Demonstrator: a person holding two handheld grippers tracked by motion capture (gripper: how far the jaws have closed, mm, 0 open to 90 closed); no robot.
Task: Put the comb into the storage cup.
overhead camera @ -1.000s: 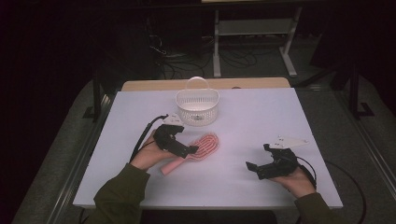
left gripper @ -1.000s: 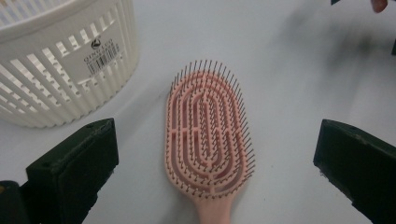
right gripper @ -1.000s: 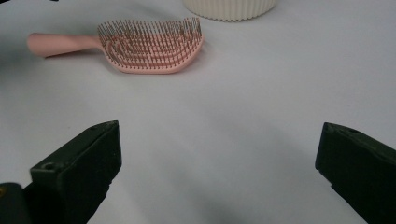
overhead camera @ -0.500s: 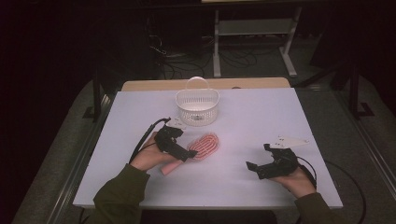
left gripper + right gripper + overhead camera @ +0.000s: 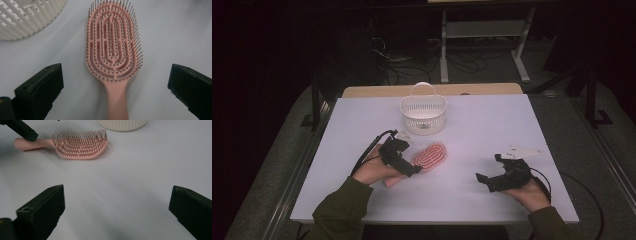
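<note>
Two tongs are in my hands, both spread wide with nothing between the jaws. From above, my right tongs (image 5: 492, 172) sit near the desk's (image 5: 522, 120) near right corner, well apart from the pink hairbrush (image 5: 430, 156). My left tongs (image 5: 409, 162) hang over the brush's handle; their own view shows the handle (image 5: 117, 100) running between the open jaws, untouched, bristles up. Beyond the brush head, toward the far edge, stands the white basket (image 5: 423, 114).
</note>
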